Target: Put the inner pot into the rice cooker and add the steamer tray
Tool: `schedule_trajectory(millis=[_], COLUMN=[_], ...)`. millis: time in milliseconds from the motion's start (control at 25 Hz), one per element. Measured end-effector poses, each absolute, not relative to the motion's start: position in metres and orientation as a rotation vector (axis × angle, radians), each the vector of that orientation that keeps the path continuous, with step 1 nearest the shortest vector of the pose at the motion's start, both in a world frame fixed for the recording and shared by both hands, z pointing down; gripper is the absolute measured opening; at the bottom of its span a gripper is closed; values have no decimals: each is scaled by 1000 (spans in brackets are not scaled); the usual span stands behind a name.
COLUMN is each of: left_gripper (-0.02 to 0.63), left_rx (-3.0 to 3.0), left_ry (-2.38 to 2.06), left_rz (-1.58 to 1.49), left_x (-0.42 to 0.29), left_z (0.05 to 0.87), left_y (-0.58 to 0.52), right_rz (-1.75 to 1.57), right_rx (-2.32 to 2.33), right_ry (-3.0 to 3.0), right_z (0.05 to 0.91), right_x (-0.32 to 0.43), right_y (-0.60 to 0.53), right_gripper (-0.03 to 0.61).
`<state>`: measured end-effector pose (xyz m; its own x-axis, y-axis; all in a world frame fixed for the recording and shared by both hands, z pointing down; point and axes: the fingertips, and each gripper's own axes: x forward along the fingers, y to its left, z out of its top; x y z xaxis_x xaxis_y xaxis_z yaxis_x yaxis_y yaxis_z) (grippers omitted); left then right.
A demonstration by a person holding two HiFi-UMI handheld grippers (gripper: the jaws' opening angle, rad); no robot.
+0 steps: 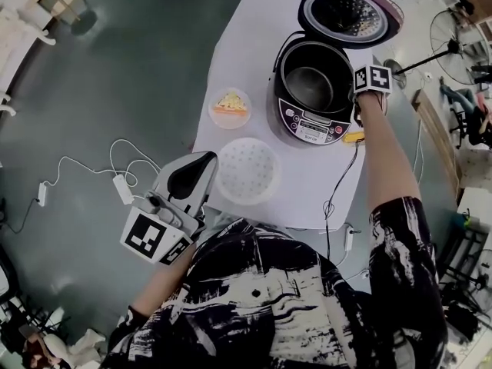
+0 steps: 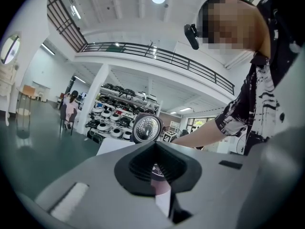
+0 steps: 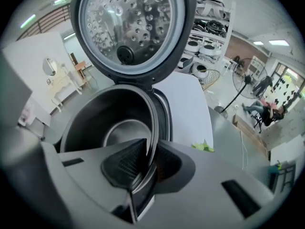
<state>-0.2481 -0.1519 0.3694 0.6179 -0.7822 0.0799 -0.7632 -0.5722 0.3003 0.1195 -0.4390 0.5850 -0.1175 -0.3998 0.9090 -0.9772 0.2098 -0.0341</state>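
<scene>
The rice cooker (image 1: pixel 311 121) stands open on the white table (image 1: pixel 254 44) with its lid (image 1: pixel 346 10) tipped back. The dark inner pot (image 1: pixel 307 83) sits inside it. My right gripper (image 1: pixel 355 98) reaches down at the pot's right rim. In the right gripper view the gripper (image 3: pixel 147 168) is shut on the rim of the inner pot (image 3: pixel 109 123), below the perforated lid (image 3: pixel 128 27). The round white steamer tray (image 1: pixel 246 169) lies flat near the table's front edge. My left gripper (image 1: pixel 201 160) hovers just left of the tray, shut and holding nothing (image 2: pixel 157 171).
A small bowl of food (image 1: pixel 230 106) stands left of the cooker. A yellow object (image 1: pixel 354 137) lies by the cooker's front right, where a power cord (image 1: pixel 338 191) runs off the table. Cables (image 1: pixel 115 167) trail over the floor at left. A fan (image 1: pixel 453 37) stands at far right.
</scene>
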Motion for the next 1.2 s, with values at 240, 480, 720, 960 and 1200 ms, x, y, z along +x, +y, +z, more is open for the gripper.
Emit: schedule_trajectory(millis=[240, 480, 720, 960, 1200], left_gripper=[5, 5, 5, 5, 5], left_rx=[2568, 2599, 2654, 2707, 2734], left_ry=[-1221, -1179, -1099, -1022, -1005], left_rz=[-93, -94, -94, -94, -89], left_x=[-238, -223, -199, -181, -179], left_z=[363, 355, 348, 334, 334], left_y=[-151, -146, -141, -140, -151], right_rz=[1122, 1267, 1260, 1011, 646], right_rx=[1367, 1394, 1399, 1254, 854], right_ry=[-1760, -1863, -2026, -2382, -2560], right_z=[583, 569, 537, 435, 421], right_x=[122, 126, 134, 100, 11], right_y=[-429, -412, -389, -322, -192], right_gripper=[44, 38, 15, 11, 12])
